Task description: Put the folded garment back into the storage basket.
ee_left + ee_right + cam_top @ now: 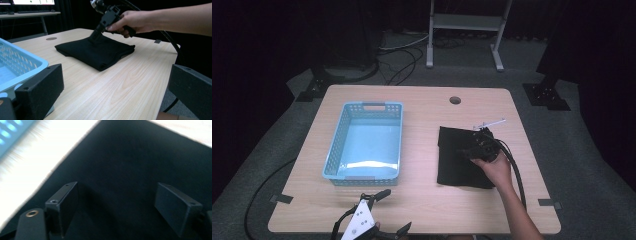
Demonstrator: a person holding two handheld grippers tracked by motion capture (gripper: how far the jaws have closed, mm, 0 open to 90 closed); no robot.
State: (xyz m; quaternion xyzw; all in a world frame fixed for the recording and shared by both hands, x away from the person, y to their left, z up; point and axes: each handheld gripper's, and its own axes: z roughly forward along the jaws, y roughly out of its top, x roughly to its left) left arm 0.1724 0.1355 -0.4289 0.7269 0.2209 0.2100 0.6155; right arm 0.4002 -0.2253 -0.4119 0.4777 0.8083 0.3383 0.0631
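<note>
High view puts the folded black cloth [460, 157] at about four o'clock on the tabletop [422, 200], lying flat and well clear of every edge, which leaves room to come at it from above. The right tool [476, 146] is tipped down onto the cloth's upper right part, held by a hand [494, 165] reaching in from five o'clock. Right gripper view looks straight along that tool's black jaws: they stand apart, with dark fabric spread between and beneath them, and the tips look pressed to or just above the surface; I cannot tell which. No fold is pinched yet. Judging from that pose, the jaws are set to gather the top layers of the stack.

Left gripper view shows the cloth as a thick, neat pile, so a shallow bite may lift just one layer and let it unfold.

The left tool [387, 212] rests at six o'clock near the front edge, jaws wide apart and holding nothing, out of the way. The light blue basket [337, 150] sits at nine o'clock, near the cloth but not touching it, and looks like the likely drop place. Between cloth and basket lies bare wood; only the basket's near wall would need clearing. A round grommet hole [455, 100] sits at twelve o'clock, well apart.
</note>
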